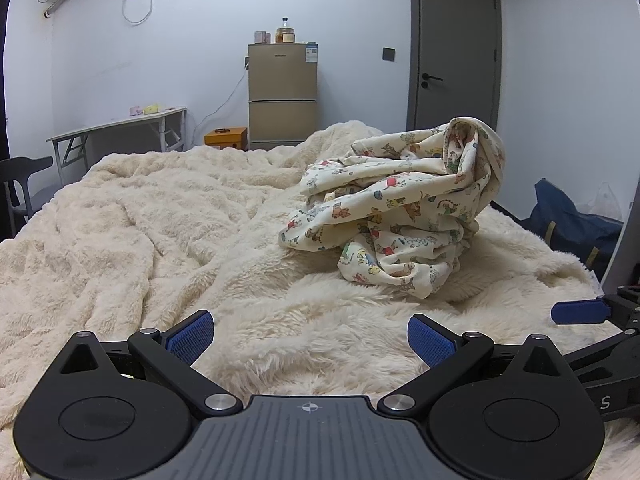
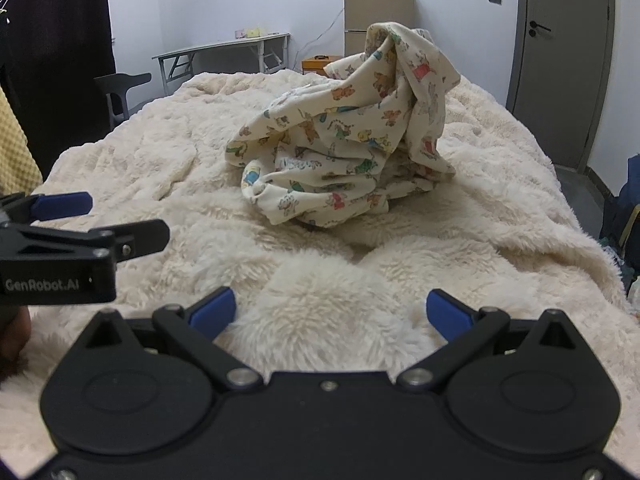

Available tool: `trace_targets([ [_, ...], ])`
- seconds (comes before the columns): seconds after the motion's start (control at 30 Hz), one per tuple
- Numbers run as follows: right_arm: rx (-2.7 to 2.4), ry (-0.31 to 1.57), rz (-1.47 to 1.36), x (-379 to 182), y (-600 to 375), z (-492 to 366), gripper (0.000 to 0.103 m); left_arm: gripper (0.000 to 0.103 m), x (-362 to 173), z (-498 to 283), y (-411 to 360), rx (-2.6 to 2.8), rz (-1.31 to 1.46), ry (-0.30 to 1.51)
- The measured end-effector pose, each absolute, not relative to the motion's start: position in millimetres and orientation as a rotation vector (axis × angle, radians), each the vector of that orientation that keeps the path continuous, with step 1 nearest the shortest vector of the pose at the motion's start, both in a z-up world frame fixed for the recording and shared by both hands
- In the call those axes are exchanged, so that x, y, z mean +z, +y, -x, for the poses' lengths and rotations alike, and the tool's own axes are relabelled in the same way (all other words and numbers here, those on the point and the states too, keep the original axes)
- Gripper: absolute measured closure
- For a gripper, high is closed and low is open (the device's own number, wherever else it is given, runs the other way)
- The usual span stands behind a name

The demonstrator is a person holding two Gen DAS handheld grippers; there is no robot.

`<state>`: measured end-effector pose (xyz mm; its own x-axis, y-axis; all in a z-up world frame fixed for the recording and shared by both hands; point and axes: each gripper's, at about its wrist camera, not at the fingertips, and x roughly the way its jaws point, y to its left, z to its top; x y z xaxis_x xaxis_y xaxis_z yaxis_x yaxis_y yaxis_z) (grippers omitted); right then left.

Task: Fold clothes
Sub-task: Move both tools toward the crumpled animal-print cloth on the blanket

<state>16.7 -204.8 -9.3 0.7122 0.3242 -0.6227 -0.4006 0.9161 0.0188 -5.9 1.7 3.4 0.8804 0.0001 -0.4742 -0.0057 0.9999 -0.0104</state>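
A cream garment printed with small coloured cartoon bears [image 1: 404, 208] lies crumpled in a heap on the fluffy cream blanket [image 1: 160, 240]. It also shows in the right wrist view [image 2: 348, 140], ahead of centre. My left gripper [image 1: 310, 338] is open and empty, low over the blanket, short of the heap and to its left. My right gripper [image 2: 332, 312] is open and empty, low over the blanket in front of the heap. Each gripper shows at the edge of the other's view: the right one [image 1: 580, 312], the left one [image 2: 80, 220].
The blanket [image 2: 500, 240] covers the whole bed. A folding table [image 1: 120, 128], a dark chair [image 1: 24, 184], a small fridge [image 1: 282, 96] and a grey door [image 1: 456, 48] stand beyond. A dark blue bag [image 1: 568, 220] sits beside the bed's right edge.
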Motion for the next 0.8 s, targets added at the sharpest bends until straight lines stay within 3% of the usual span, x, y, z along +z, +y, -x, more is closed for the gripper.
trace_targets([
  [0.33,0.399,0.647,0.135,-4,-208,-22,0.0,0.0,5,1,6,-0.016,0.03,0.498],
  [0.57,0.438,0.458,0.222,6,-222,-23,0.0,0.0,16,-10,7,-0.034,0.0,0.442],
  [0.8,0.455,0.569,0.133,5,-235,-46,0.0,0.0,11,-24,3,-0.086,0.02,0.447],
])
